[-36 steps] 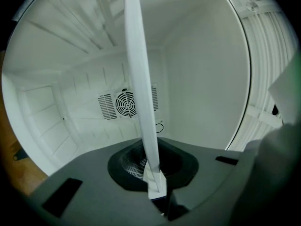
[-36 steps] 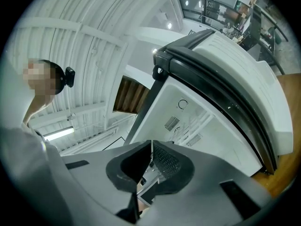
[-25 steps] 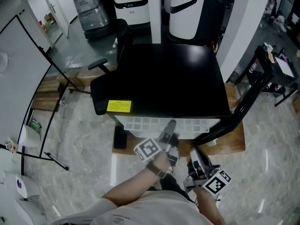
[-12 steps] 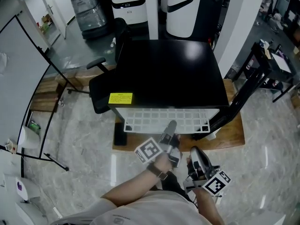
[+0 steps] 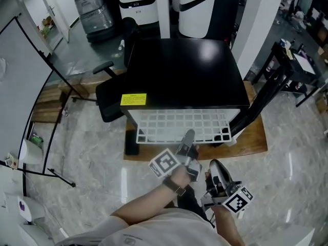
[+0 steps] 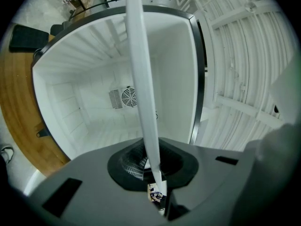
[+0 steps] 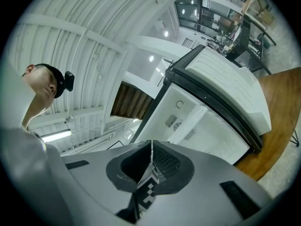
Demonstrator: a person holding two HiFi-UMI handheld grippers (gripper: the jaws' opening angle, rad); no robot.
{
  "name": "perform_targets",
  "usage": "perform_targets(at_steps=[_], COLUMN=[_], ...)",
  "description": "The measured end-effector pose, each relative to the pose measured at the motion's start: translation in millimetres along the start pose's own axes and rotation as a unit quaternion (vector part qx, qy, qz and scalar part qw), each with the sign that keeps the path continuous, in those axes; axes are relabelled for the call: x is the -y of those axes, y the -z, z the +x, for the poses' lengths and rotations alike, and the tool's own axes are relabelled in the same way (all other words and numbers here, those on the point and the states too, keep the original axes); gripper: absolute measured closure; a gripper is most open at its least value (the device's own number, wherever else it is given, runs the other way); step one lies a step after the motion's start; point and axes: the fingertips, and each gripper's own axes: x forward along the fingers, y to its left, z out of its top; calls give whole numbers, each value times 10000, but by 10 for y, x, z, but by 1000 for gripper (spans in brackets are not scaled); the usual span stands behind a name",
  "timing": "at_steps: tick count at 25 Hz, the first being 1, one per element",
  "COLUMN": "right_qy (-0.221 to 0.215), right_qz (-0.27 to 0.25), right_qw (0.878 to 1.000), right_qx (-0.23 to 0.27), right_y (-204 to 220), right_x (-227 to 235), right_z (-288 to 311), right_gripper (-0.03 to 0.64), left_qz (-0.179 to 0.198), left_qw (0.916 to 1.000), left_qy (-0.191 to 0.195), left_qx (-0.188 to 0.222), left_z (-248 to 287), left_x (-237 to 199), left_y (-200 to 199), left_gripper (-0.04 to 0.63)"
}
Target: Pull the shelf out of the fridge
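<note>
The white wire shelf (image 5: 179,126) sticks out of the front of the black-topped fridge (image 5: 184,76), toward me. My left gripper (image 5: 188,136) is shut on the middle of the shelf's front edge. In the left gripper view the shelf (image 6: 140,79) runs edge-on as a white strip from the left gripper (image 6: 157,185) into the white fridge interior (image 6: 94,102). My right gripper (image 5: 215,165) hangs just right of the left one, short of the shelf, shut with nothing in it. The right gripper (image 7: 151,160) looks at the fridge's open front, with the shelf (image 7: 188,120) seen from the side.
The open fridge door (image 5: 259,104) stands out at the right. The fridge sits on a wooden platform (image 5: 251,143). A black office chair (image 5: 110,99) is at its left, white machines (image 5: 138,4) behind, a black stand (image 5: 289,68) at far right. A person's head shows at the right gripper view's left edge.
The shelf has slid further out of the fridge toward me, with my left gripper shut on its front edge and moving back with it. The right gripper has drawn back alongside.
</note>
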Motion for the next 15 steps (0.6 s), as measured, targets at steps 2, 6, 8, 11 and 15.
perform_targets(at_steps=[2,6,8,11,15], right_qy=[81,288,354,399,389], right_qz=[0,40,31,3,-22], right_qw=[10000,9994,9991,9986,9984], right_qx=[55,186,251,334,403], right_y=[57,183,236,250,136], right_x=[-18,-63,-109,-163,-185], right_z=[-70,-197,-237,-294,-406], right_gripper=[594,594,594,594,594], left_qz=[-17,-56,-69,-69,-24], left_qw=[10000,9999,9998,9996,9996], left_qy=[4,9,15,9,-12], left_qx=[-12,-126,-199,-256,-274], left_z=[-13,-29,-44,-81,-82], left_x=[7,23,22,5,35], left_y=[-3,13,28,61,166], left_gripper=[571,571,571,571,571])
